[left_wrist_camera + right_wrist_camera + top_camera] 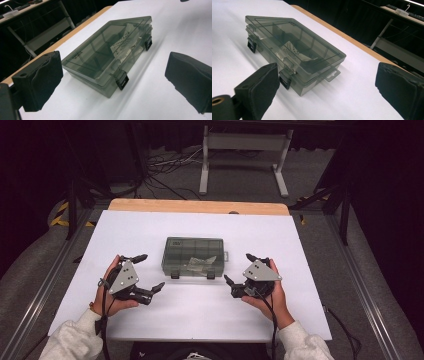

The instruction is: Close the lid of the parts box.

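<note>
A smoky grey plastic compartment box (192, 256) lies flat and closed at the middle of the white table (150, 225), with two black latches on its near side. Small packets show through its lid (110, 47) (294, 47). My left gripper (148, 272) stands open to the box's left, jaws wide apart with nothing between them. My right gripper (239, 268) is open to the box's right, likewise holding nothing. In the left gripper view the pads (40, 80) flank the box; the right gripper view shows a pad (259, 87) near the right latch (285, 81).
The white sheet covers a wooden tabletop whose bare edge (200, 206) shows at the far side. Beyond it stand a white metal frame (245, 150) and floor cables (165, 165). Metal rails (45, 285) run along both table sides.
</note>
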### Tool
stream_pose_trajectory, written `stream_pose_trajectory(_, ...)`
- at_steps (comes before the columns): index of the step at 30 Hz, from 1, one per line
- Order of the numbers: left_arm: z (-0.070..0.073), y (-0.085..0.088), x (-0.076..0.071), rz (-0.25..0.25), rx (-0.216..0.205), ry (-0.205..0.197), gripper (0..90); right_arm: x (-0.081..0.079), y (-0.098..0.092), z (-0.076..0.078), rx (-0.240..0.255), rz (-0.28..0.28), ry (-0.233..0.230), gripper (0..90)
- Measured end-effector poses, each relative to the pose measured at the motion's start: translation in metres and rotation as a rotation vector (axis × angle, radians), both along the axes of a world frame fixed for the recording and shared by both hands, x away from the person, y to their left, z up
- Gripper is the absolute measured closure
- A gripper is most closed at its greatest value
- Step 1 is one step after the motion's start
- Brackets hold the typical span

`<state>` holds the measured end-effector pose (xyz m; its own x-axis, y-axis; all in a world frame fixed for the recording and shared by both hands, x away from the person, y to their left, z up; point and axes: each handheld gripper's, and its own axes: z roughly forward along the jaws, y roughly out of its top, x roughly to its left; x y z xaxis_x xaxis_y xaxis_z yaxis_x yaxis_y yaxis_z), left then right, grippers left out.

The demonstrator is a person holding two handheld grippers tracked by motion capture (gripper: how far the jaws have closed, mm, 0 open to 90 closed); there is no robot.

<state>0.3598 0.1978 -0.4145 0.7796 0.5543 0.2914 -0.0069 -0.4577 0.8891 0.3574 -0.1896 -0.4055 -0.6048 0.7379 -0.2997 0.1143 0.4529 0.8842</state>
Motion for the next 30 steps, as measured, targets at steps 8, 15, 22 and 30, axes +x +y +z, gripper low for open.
stream_pose_trajectory(8,-0.003,-0.001,-0.005,-0.011,0.001,-0.001,2.3,-0.007,-0.008,-0.003,0.0,-0.005,0.001,6.1)
stream_pose_trajectory(15,-0.01,-0.001,-0.012,-0.015,0.008,0.015,2.2,-0.015,-0.015,-0.009,-0.012,-0.012,0.008,6.1)
stream_pose_trajectory(22,-0.016,0.0,-0.017,-0.025,0.023,0.036,2.2,-0.021,-0.022,-0.013,-0.019,-0.017,0.017,6.0)
stream_pose_trajectory(30,-0.026,0.004,-0.022,-0.023,0.032,0.054,2.4,-0.026,-0.03,-0.018,-0.025,-0.028,0.02,5.9)
